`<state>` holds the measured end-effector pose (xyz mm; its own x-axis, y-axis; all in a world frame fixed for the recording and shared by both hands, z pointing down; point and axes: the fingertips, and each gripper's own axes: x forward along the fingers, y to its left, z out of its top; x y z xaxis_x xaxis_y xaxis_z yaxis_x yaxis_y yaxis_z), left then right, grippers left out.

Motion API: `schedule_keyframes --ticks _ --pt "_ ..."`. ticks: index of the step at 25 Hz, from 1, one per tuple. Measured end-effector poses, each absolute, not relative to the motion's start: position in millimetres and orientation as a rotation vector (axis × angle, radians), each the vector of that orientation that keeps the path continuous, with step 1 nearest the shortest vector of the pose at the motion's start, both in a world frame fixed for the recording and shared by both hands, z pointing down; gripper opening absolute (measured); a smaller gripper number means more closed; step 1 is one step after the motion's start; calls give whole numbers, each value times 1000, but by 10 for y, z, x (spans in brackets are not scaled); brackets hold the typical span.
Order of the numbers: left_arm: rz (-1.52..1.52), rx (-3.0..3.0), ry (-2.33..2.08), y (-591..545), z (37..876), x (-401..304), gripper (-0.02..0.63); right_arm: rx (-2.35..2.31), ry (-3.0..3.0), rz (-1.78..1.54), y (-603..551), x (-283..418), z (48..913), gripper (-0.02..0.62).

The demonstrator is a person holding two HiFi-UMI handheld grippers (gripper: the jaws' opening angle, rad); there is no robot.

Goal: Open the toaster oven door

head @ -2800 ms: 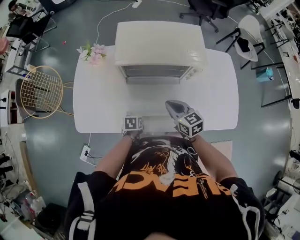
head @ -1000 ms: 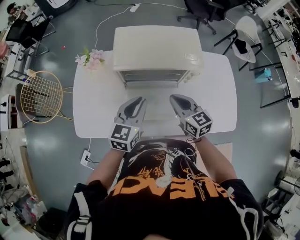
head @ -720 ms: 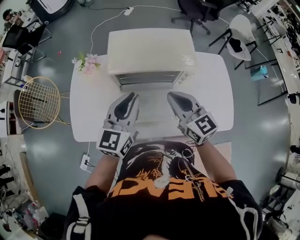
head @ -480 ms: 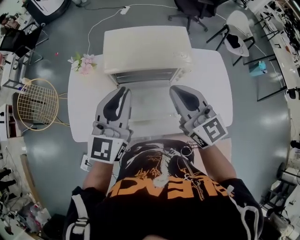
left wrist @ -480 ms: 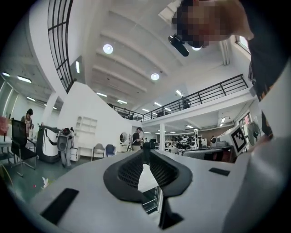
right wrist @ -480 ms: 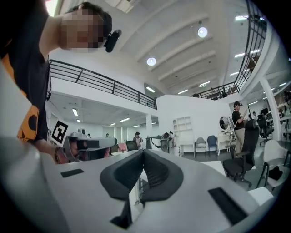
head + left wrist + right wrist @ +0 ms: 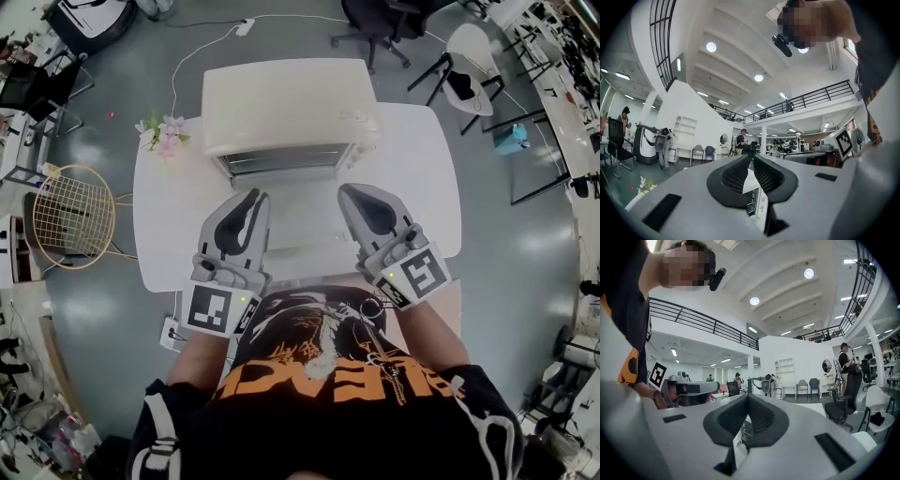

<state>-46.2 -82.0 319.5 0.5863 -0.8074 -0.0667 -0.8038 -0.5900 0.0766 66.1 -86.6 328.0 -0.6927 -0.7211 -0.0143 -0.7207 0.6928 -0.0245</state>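
Between the black ribbed pads of the grey hand-held left gripper (image 7: 751, 157) only a thin slit is open. Its jaws have just been closing and nothing sits in the gap. The matching right gripper (image 7: 747, 397) has its tips pressed together, also on nothing. Both are held level, side by side and apart from each other, above the near half of the white rectangular table (image 7: 424, 192), and both point at the task's thing. That thing is the cream-white boxy toaster oven (image 7: 286, 103), which stands at the far middle of the table with its front toward the person, well apart from either set of tips. From overhead only a strip of that front shows, with rack bars in it. Neither the handle nor the door's state can be made out, though no gripper is touching the oven. This looks like the approach step, with the door work not yet begun. The next move probably calls for spreading one gripper's jaws, carrying it forward and down to the door's handle, closing on it, then swinging the door outward.
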Motion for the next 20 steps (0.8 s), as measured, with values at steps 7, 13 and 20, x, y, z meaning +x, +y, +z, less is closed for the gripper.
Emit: schedule_keyframes --ticks 7,13,20 --pt "-53 2752 -1399 -621 3281 -555 55 -1205 2854 -82 -688 520 3348 14" --pt "-125 2794 -1383 -562 3058 -460 54 -1208 2856 -6 -641 620 3150 14" --pt "-77 2768 -1393 -738 2990 -513 51 -1203 2875 -7 -827 568 3059 14"
